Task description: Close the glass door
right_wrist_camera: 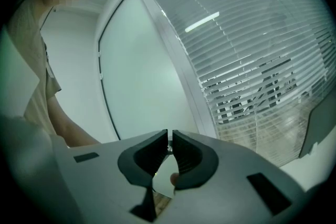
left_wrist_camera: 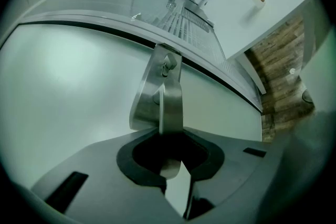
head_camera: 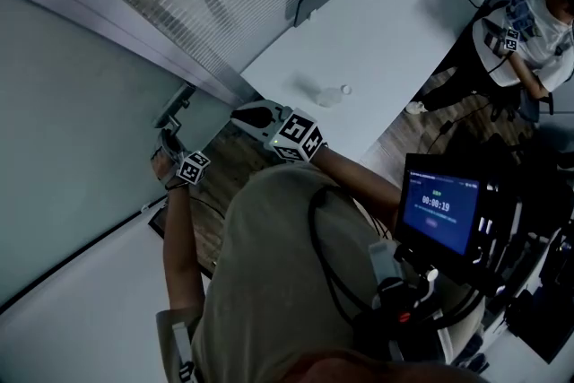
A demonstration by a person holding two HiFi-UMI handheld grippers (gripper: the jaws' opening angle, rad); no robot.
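The frosted glass door fills the left of the head view, with its metal lever handle at the door's edge. My left gripper reaches up to that handle. In the left gripper view the steel handle runs down into the rounded gap of the left gripper, whose jaws are closed around it. My right gripper hovers just right of the handle, away from it. In its own view the right gripper is shut on nothing and faces the door.
A glass wall with blinds adjoins the door on the right. A white table with a small bottle stands close behind. Another person stands at the table's far end. A lit screen hangs at my chest.
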